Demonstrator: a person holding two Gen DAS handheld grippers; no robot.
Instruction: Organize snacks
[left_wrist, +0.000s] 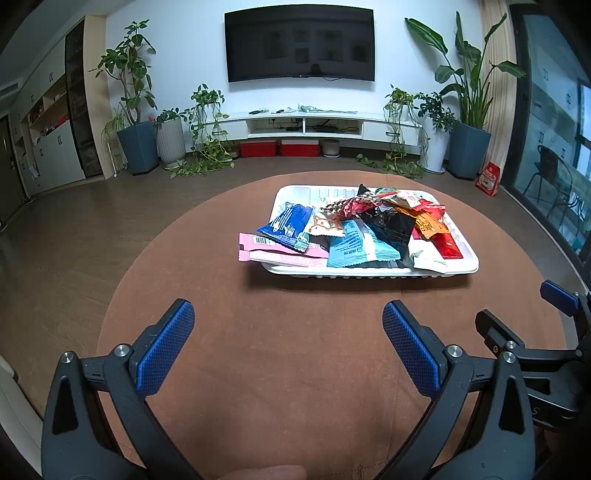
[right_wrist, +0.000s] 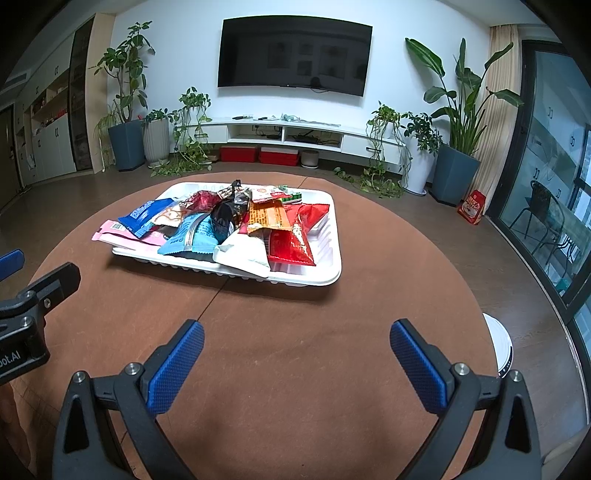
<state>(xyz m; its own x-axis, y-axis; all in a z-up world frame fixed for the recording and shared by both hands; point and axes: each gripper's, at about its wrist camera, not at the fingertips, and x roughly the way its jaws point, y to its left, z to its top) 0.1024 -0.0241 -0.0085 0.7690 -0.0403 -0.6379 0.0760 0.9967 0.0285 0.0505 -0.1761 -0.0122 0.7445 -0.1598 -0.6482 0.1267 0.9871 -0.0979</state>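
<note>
A white tray (left_wrist: 467, 264) sits on the round brown table (left_wrist: 295, 350), holding a pile of several snack packets: a pink one (left_wrist: 266, 251) hanging over the left rim, a dark blue one (left_wrist: 288, 223), a light blue one (left_wrist: 354, 245), a black one (left_wrist: 391, 225), an orange one (left_wrist: 428, 221) and a red one (left_wrist: 448, 245). The tray (right_wrist: 325, 275) and the red packet (right_wrist: 295, 240) also show in the right wrist view. My left gripper (left_wrist: 288, 328) is open and empty, short of the tray. My right gripper (right_wrist: 297, 347) is open and empty, also short of the tray.
The right gripper's body (left_wrist: 535, 354) shows at the right edge of the left wrist view; the left gripper's body (right_wrist: 29, 302) shows at the left edge of the right wrist view. A white stool (right_wrist: 500, 347) stands beside the table at right. Plants and a TV stand (left_wrist: 303, 123) line the far wall.
</note>
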